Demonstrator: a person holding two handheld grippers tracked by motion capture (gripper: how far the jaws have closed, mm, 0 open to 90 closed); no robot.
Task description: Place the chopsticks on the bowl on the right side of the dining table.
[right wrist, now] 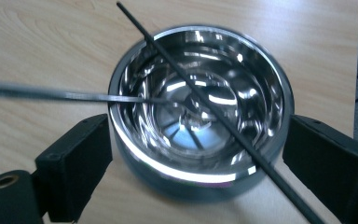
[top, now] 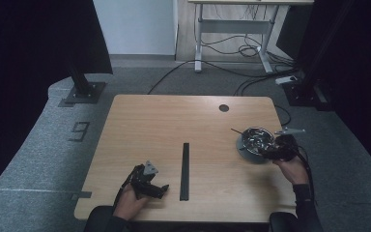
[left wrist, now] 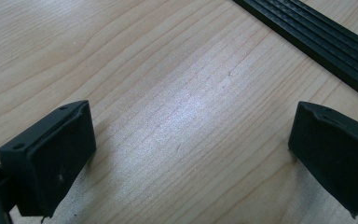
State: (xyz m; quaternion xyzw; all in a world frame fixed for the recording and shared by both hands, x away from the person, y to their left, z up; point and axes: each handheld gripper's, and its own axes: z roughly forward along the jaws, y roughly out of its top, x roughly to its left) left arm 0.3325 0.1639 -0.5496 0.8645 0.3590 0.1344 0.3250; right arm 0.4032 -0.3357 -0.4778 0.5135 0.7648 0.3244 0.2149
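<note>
L tongs rest low on the wooden surface near the front edge, jaws wide apart w/ nothing btwn them, just bare wood; the black strip lies just to their right. L hand comes in from the bottom edge, wrapped round the grip, tongs pointing right toward the strip.

Steel bowl sits on the R part of the surface, two thin black sticks laid across its rim. R tongs are at the bowl's near-right side, jaws spread wide on either side of the bowl wall, not pressing it. R hand reaches up from the bottom right corner, forearm angled inward, cable trailing beside the wrist.
</note>
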